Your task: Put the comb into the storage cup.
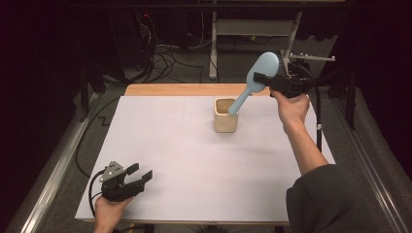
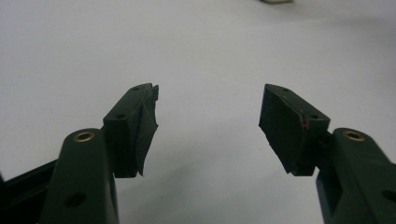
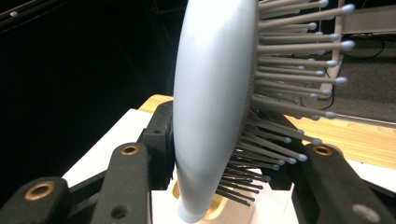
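Observation:
A pale blue hairbrush (image 1: 252, 81) hangs tilted above a small wooden cup (image 1: 226, 116), its handle end at the cup's rim. My right gripper (image 1: 266, 80) is shut on the brush's head, held high at the table's far right. In the right gripper view the brush (image 3: 210, 93) stands between the two black jaws, bristles to the right, and the cup (image 3: 212, 212) lies just below the handle tip. My left gripper (image 1: 140, 172) rests open near the front left corner, and the left gripper view shows nothing between its fingertips (image 2: 208, 128).
A white sheet (image 1: 194, 160) covers the table, with a strip of bare wood (image 1: 184, 89) along the far edge. Cables and a table's metal leg (image 1: 213, 43) lie on the floor beyond. The person's right sleeve (image 1: 325, 199) fills the front right.

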The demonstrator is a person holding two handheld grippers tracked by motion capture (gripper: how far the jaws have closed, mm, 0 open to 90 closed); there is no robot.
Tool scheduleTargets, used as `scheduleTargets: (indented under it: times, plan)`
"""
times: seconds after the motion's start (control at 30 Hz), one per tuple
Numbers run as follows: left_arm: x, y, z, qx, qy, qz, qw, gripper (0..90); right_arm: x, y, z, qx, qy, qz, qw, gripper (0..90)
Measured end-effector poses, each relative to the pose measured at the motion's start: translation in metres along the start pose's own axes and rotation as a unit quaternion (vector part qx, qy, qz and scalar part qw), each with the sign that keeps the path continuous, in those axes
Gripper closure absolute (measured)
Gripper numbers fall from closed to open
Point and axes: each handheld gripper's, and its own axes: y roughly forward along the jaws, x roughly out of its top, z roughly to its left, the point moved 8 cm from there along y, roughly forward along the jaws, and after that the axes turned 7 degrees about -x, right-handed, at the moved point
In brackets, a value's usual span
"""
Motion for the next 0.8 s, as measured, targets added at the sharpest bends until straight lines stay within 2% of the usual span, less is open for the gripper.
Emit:
scheduleTargets:
  times: [0.37,0.8]
  plan:
    - [0.000,0.000,-0.001,-0.001,0.000,-0.001,1.0000,37.1,0.006,0.013,0.002,-0.011,0.000,-0.001,0.9999,54.9]
    - [0.000,-0.001,0.000,0.002,0.003,-0.003,1.0000,37.0,-0.001,0.031,0.004,-0.019,-0.008,0.011,0.9997,54.8]
